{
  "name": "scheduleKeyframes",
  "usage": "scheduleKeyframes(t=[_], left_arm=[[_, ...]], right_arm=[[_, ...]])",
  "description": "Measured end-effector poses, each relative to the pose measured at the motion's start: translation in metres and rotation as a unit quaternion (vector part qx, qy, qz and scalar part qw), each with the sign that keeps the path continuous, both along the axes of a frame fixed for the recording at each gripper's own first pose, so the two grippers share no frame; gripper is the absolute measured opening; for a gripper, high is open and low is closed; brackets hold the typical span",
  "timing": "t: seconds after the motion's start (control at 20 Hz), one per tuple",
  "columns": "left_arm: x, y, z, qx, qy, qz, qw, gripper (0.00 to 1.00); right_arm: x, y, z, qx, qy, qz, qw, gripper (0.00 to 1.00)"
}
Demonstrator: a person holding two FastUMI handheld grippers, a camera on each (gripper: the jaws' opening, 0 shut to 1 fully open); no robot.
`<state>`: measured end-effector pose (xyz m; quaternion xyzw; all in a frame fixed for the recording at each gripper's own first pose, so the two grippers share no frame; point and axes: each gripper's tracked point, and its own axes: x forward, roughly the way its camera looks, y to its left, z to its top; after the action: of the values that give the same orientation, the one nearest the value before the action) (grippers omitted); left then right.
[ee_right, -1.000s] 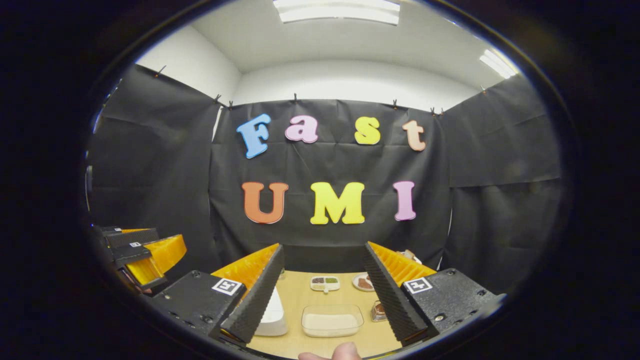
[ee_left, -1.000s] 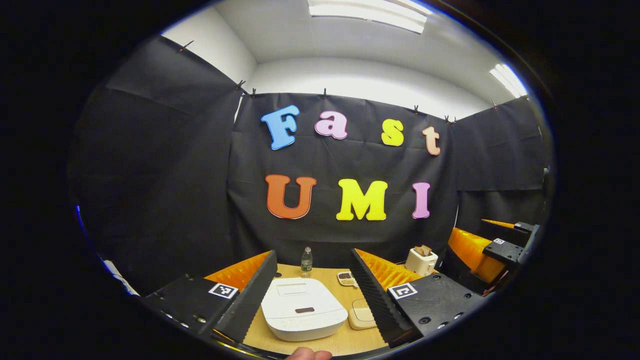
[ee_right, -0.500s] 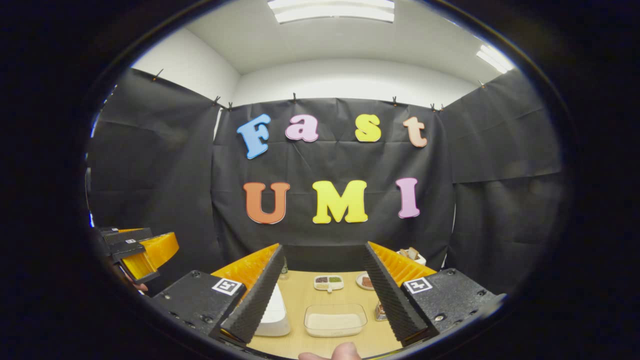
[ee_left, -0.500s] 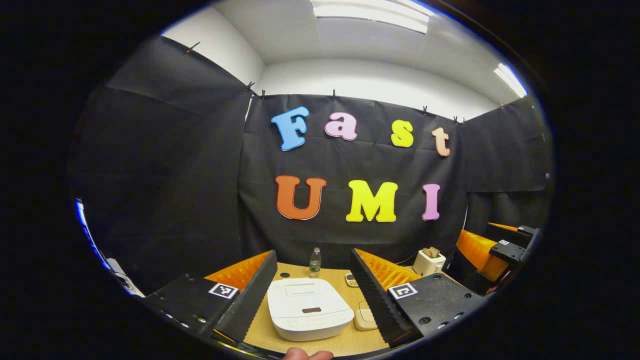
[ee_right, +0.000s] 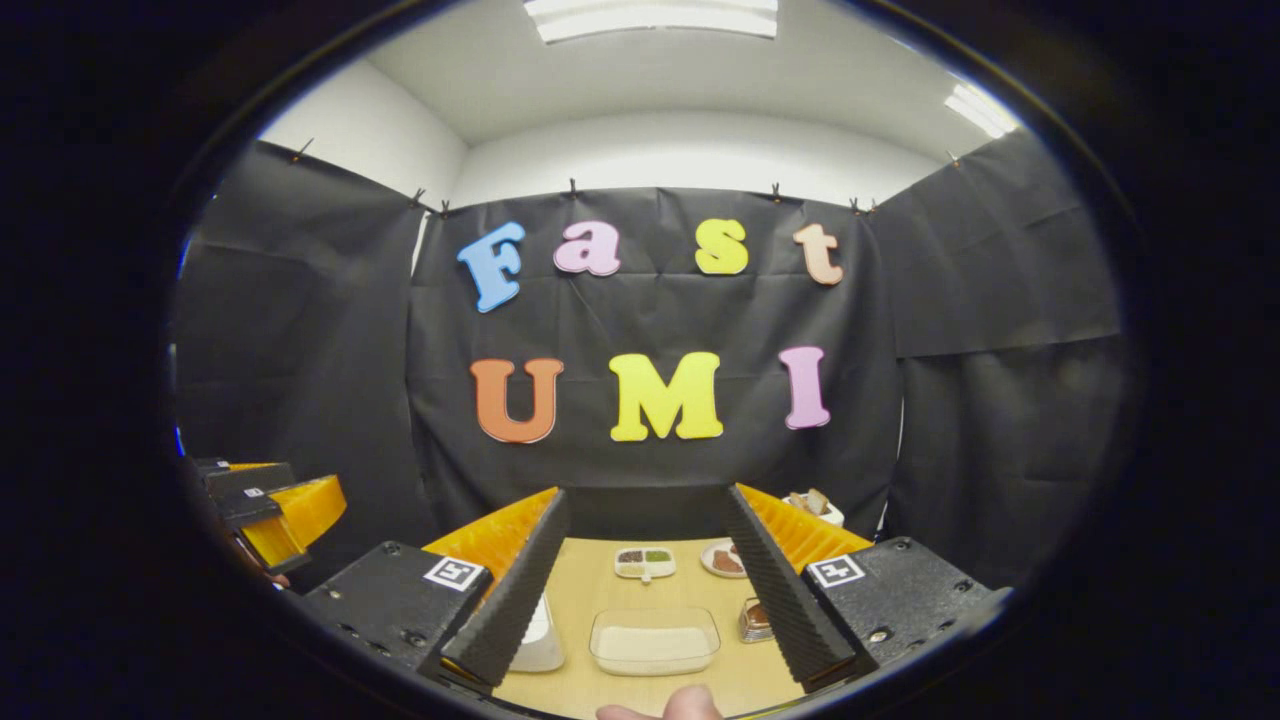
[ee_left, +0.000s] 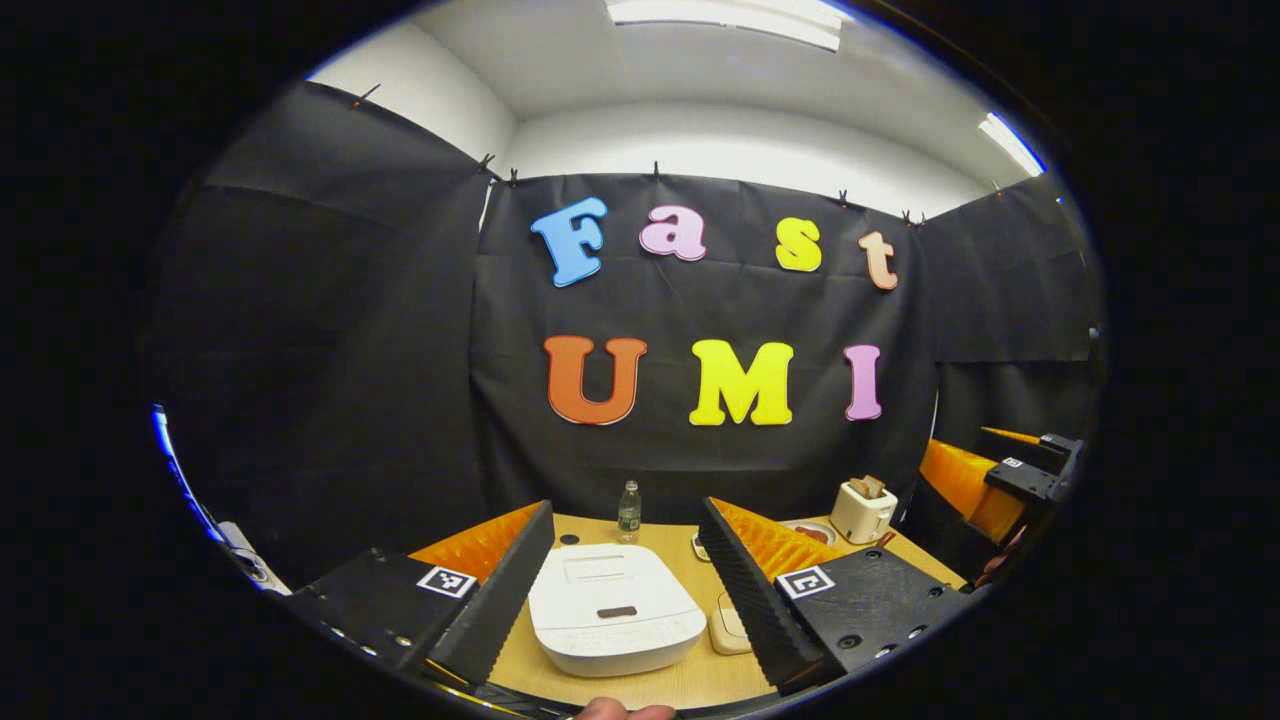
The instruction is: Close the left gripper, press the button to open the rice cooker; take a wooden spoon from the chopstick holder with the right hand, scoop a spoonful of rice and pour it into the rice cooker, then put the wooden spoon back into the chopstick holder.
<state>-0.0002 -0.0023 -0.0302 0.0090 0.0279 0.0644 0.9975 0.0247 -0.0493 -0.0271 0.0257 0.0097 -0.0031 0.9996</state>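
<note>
White rice cooker [ee_left: 614, 622], lid down, sits on the wooden worktop [ee_left: 700, 685] between the left tongs' [ee_left: 625, 560] parted fingers; right tongs [ee_right: 648, 545] gape above the rice tray [ee_right: 654, 641].

Staged lab booth: black cloth walls [ee_left: 330, 330] clipped up, ceiling strip lights [ee_right: 650, 15], wooden table [ee_right: 600, 590] with kitchen props.

Two hand-held grippers with ridged fingers

The left gripper [ee_left: 625, 580] and right gripper [ee_right: 640, 585] each have saw-toothed fingers [ee_left: 500, 600] on flat blocks carrying round screws and a square black-and-white marker [ee_left: 446, 581].
</note>
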Motion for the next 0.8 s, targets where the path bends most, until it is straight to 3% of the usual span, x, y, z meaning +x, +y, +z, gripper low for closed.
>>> scheduleKeyframes(t=[0.4,0.45,0.5,0.55,0.6,0.75,0.8], left_arm=[[0.015,-0.017,-0.101,-0.028,0.136,0.003,0.99,0.92],[0.022,-0.015,-0.109,-0.032,0.147,0.01,0.989,0.96],[0.029,-0.015,-0.115,-0.038,0.159,0.014,0.987,0.78],[0.035,-0.016,-0.123,-0.046,0.17,0.017,0.984,0.72],[0.042,-0.015,-0.129,-0.054,0.182,0.02,0.982,0.54],[0.062,-0.006,-0.15,-0.068,0.216,0.038,0.973,0.12],[0.067,-0.002,-0.155,-0.076,0.229,0.043,0.969,0.06]], right_arm=[[0.049,-0.041,-0.046,-0.002,0.035,0.01,0.999,0.99],[0.055,-0.047,-0.053,0.0,0.041,0.01,0.999,0.99],[0.061,-0.055,-0.058,0.001,0.046,0.007,0.999,1.0],[0.066,-0.063,-0.063,0.003,0.052,0.007,0.999,1.0],[0.072,-0.069,-0.068,0.006,0.057,0.007,0.998,1.0],[0.088,-0.094,-0.077,0.007,0.062,-0.002,0.998,0.99],[0.093,-0.101,-0.081,0.008,0.065,-0.004,0.998,0.99]])
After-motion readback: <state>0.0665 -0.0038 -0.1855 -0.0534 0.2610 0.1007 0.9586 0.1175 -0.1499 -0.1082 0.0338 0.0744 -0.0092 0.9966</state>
